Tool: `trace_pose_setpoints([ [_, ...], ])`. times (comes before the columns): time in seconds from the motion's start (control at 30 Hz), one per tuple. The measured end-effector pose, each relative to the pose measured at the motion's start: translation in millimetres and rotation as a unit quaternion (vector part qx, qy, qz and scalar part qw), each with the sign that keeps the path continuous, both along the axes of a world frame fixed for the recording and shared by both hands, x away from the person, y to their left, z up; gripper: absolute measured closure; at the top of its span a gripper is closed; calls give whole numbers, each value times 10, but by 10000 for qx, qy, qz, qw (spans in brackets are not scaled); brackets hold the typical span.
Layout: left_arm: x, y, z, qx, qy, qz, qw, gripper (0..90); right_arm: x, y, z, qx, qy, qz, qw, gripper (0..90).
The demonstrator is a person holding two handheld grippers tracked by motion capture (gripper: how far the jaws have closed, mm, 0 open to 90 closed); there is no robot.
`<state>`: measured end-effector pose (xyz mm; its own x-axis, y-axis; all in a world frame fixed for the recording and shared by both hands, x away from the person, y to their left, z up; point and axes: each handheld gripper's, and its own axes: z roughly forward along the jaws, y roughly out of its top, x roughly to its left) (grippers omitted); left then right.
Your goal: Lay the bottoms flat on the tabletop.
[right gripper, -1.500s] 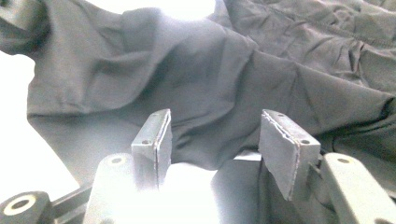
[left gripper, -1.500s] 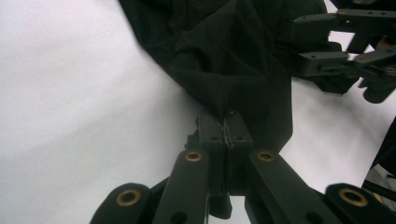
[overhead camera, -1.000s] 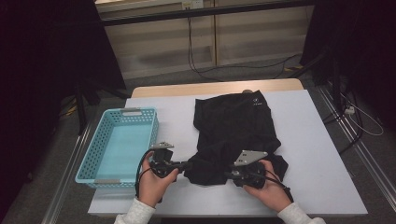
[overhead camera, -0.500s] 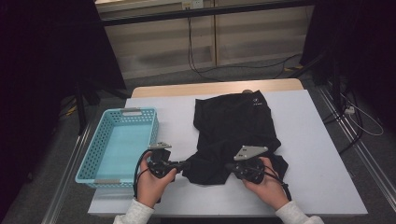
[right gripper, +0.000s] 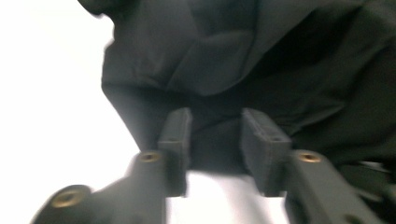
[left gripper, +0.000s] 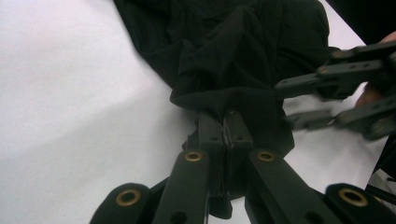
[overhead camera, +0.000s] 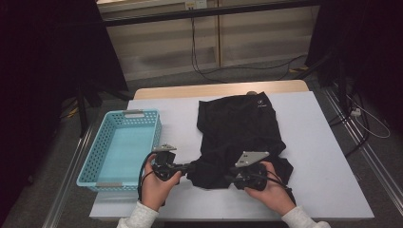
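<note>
Black garment (overhead camera: 240, 130) lies spread on the tabletop (overhead camera: 328, 156) beside the basket (overhead camera: 124, 147). Left tongs (left gripper: 224, 123) are clamped on its near hem, apparently anchoring that corner. Right tongs (right gripper: 215, 135), having just been opening, straddle the hem unpinched, likely regripping.

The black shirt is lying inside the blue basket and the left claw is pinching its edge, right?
Not quite. The black shirt lies on the white table, beside the blue basket, not inside it; the high view shows the basket with nothing in it. The rest holds: the left claw is pinched shut on the shirt's edge, as the left gripper view shows.
</note>
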<state>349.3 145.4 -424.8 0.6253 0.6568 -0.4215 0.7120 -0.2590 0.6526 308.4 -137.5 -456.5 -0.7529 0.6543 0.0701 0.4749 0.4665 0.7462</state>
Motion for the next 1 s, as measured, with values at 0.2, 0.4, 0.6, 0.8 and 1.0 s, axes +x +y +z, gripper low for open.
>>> trace_pose_setpoints([
  [0.2, -6, 34, -22, 29, 40, 67, 10000, 890, 52, 71, -66, -240, -161, 28, 9996, 893],
  [0.4, -24, 42, 31, -37, -12, 52, 10000, 890, 54, 5, 1, -29, 40, 96, 9999, 900],
  [0.6, -42, 38, 79, -123, -37, 24, 9999, 889, -13, -153, 209, 248, 4, 85, 9997, 900],
  [0.8, -65, -2, 148, -253, -101, -36, 9996, 889, -8, -249, 308, 519, 56, 117, 9986, 900],
  [1.0, 10, -21, 53, -235, -178, 86, 9995, 889, 220, -244, 205, 451, 77, -275, 9986, 900],
])
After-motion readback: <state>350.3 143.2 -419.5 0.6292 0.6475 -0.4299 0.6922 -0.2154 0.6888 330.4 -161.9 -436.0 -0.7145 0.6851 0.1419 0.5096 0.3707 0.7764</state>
